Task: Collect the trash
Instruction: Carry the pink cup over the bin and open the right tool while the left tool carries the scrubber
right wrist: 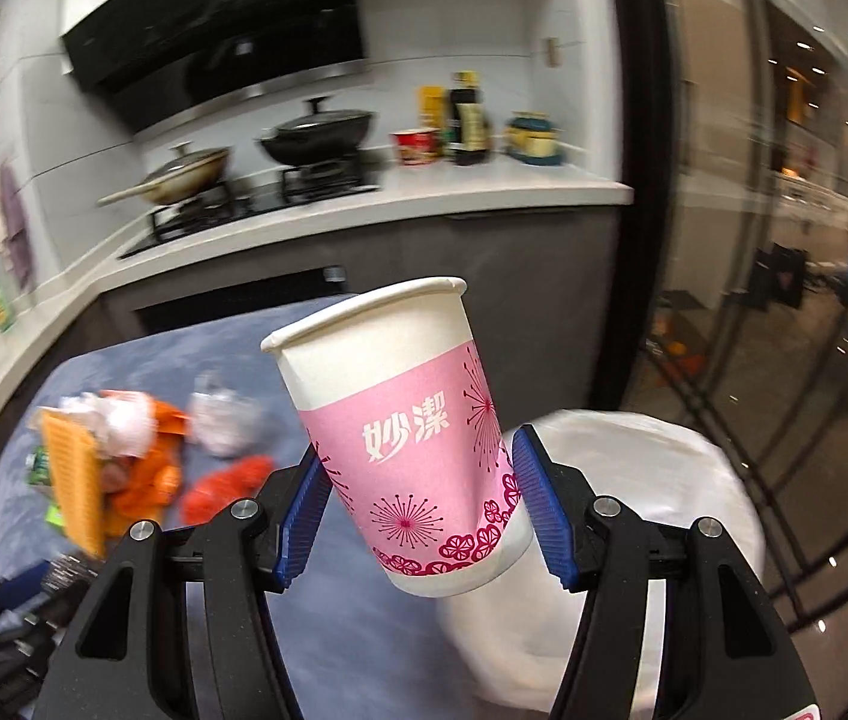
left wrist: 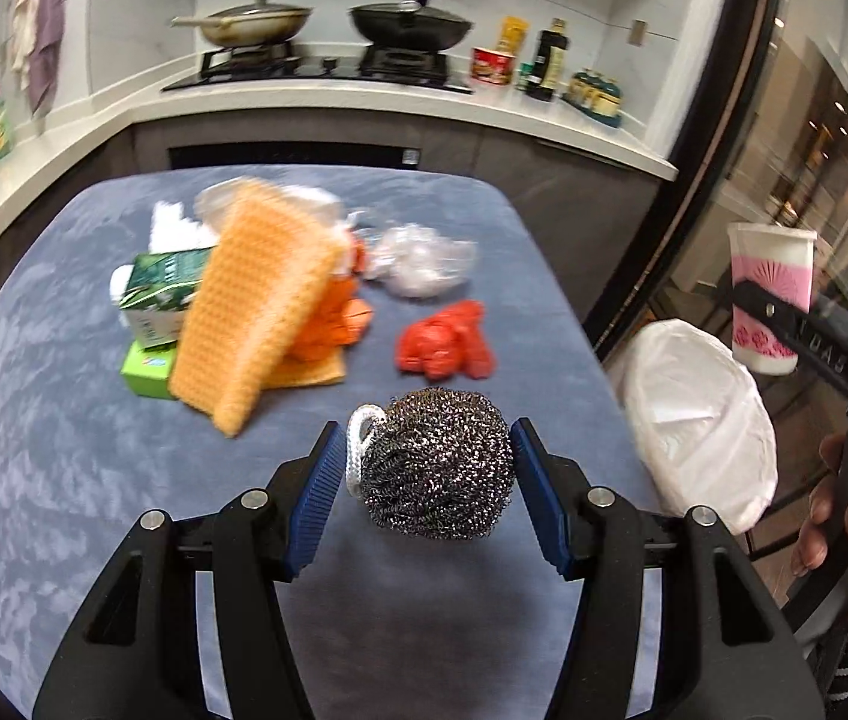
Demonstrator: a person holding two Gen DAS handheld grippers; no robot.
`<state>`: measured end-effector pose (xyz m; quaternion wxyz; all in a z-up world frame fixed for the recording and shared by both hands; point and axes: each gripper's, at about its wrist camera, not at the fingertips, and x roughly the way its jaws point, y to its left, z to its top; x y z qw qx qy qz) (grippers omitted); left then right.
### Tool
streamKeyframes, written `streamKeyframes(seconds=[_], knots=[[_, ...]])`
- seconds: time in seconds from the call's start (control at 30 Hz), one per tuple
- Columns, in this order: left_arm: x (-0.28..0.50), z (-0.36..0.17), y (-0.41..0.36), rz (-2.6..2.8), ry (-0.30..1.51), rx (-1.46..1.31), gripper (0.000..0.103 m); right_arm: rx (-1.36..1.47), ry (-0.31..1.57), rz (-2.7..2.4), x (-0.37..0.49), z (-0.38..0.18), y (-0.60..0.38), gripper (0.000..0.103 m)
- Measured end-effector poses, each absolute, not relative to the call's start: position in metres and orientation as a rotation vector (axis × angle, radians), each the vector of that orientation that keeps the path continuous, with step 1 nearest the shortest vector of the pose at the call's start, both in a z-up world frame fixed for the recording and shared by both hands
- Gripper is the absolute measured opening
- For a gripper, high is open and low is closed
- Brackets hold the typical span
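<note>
My left gripper (left wrist: 427,429) is shut on a steel wool scourer (left wrist: 436,462) with a white loop, held above the blue-grey tablecloth (left wrist: 64,450). My right gripper (right wrist: 415,441) is shut on a pink and white paper cup (right wrist: 406,438), tilted with its mouth up and to the left. The cup (left wrist: 772,294) also shows at the right edge of the left wrist view, above the white-lined bin (left wrist: 700,420). That bin (right wrist: 652,480) lies just beyond and below the cup in the right wrist view.
On the table lie an orange waffle cloth (left wrist: 256,306), a green carton (left wrist: 163,288), a small green box (left wrist: 145,369), a crumpled red bag (left wrist: 445,342), clear plastic (left wrist: 418,261) and orange wrapping (left wrist: 334,324). A kitchen counter with a hob and pans (left wrist: 328,30) runs behind; a glass door (left wrist: 814,120) stands right.
</note>
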<state>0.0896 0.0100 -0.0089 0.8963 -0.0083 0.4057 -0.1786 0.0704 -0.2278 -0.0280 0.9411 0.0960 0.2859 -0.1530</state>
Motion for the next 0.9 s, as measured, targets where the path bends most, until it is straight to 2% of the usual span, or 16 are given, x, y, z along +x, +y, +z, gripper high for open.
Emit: streamKeyframes(seconds=[0.23, 0.53, 0.9], knots=[[0.072, -0.006, -0.033, -0.433, 0.845, 0.030, 0.054, 0.223, 0.631, -0.423, 0.033, -0.055, -0.278, 0.058], [0.057, -0.004, -0.072, -0.478, 0.831, 0.084, 0.054, 0.278, 0.723, -0.469, 0.026, -0.105, -0.316, 0.058], [0.055, -0.008, -0.093, -0.486, 0.830, 0.118, 0.054, 0.310, 0.761, -0.474, 0.030, -0.126, -0.329, 0.058]])
